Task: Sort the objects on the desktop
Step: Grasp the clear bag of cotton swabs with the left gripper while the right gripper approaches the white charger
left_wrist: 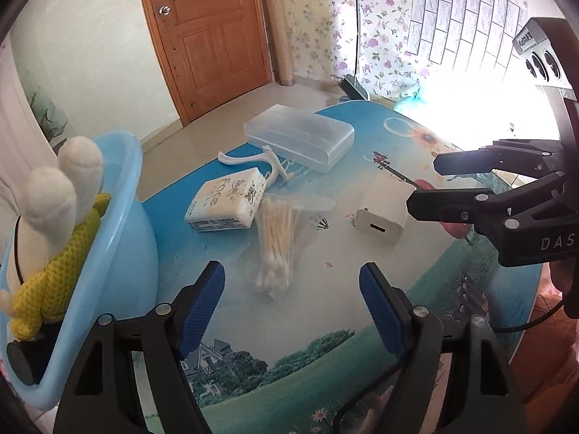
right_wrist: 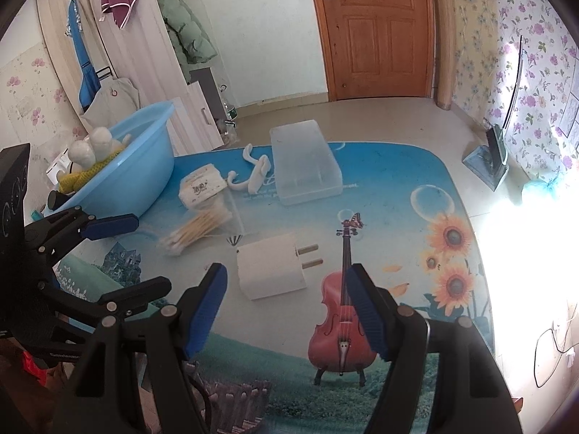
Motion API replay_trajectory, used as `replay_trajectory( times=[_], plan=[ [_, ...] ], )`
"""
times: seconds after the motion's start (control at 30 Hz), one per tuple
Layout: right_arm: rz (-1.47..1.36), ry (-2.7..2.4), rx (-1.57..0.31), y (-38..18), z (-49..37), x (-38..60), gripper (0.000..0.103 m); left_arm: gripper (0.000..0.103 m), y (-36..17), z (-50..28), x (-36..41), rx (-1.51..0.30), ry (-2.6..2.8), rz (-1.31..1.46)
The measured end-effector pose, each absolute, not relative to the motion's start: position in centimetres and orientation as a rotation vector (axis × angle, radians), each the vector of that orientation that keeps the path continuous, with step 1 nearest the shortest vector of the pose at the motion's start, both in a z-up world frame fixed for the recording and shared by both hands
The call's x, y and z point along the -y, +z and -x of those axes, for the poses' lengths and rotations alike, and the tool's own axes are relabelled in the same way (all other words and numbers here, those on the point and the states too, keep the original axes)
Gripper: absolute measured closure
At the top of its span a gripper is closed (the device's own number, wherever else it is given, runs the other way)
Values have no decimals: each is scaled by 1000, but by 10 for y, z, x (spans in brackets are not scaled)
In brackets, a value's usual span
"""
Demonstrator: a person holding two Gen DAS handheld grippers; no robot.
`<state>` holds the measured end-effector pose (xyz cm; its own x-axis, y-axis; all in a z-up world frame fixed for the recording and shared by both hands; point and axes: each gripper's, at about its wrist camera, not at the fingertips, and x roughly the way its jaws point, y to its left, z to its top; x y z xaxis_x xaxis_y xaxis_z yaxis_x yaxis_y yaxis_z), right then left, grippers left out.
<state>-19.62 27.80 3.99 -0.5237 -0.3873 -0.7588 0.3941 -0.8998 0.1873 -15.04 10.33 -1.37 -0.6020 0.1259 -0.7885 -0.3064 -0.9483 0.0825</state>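
On the picture-printed tabletop [left_wrist: 325,325] lie a bag of cotton swabs [left_wrist: 275,242] [right_wrist: 199,231], a tissue pack [left_wrist: 224,199] [right_wrist: 201,188], a white charger plug [left_wrist: 381,213] [right_wrist: 271,269], a white plastic hook [left_wrist: 260,164] [right_wrist: 253,177] and a clear lidded box [left_wrist: 300,137] [right_wrist: 304,162]. My left gripper [left_wrist: 291,289] [right_wrist: 141,256] hovers open just short of the swab bag, nothing between its blue pads. My right gripper [right_wrist: 287,296] [left_wrist: 423,184] is open too, with the charger plug right in front of its tips and untouched.
A light blue basin [left_wrist: 119,195] [right_wrist: 137,166] stands at the table's left edge and holds a white plush toy in a yellow knit top [left_wrist: 61,217] [right_wrist: 90,155]. The wooden door [right_wrist: 376,29] and floor lie beyond the table's far edge. Bright window glare washes out the right side.
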Motion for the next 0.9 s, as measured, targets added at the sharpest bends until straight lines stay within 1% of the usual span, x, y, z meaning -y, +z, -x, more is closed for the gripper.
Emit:
replay_trajectory(
  times=[0.1,0.17,0.2,0.23,0.27,0.33,0.37,0.4,0.43,0.47,0.53,0.7,0.73,0.77,0.83,0.9],
  plan=[
    [-1201,-2402,-17,38,199,-277,35,29,-16,156,-105,-319,2601,1251],
    [-1203,-2394,-22,36,200,-276,35,32,-18,159,-106,-323,2602,1248],
    [-1205,-2392,-25,36,201,-276,35,35,-18,160,-106,-326,2601,1249],
    [-1207,-2390,-30,35,201,-276,35,41,-19,161,-107,-331,2597,1254],
    [-1209,-2388,-33,35,201,-276,35,44,-22,163,-107,-333,2588,1265],
    [-1215,-2382,-37,33,202,-275,35,59,-27,167,-107,-331,2574,1295],
    [-1220,-2379,-38,32,202,-274,35,62,-29,167,-106,-332,2577,1303],
    [-1224,-2376,-41,31,202,-273,35,69,-29,167,-105,-334,2582,1304],
    [-1225,-2373,-45,31,202,-272,35,80,-29,166,-104,-335,2586,1301],
    [-1224,-2369,-51,31,201,-270,35,84,-28,165,-102,-329,2584,1301],
    [-1221,-2361,-64,31,201,-266,35,88,-26,162,-98,-281,2561,1310],
    [-1234,-2352,-87,28,201,-259,35,90,-25,154,-95,-269,2557,1311],
    [-1233,-2347,-81,27,201,-258,38,90,-25,152,-94,-261,2556,1313],
    [-1231,-2342,-74,28,201,-258,50,90,-24,149,-92,-248,2556,1317],
    [-1232,-2348,-83,28,199,-258,60,90,-25,147,-87,-225,2558,1322],
    [-1233,-2348,-74,28,198,-259,61,90,-24,142,-82,-210,2566,1324]
  ],
)
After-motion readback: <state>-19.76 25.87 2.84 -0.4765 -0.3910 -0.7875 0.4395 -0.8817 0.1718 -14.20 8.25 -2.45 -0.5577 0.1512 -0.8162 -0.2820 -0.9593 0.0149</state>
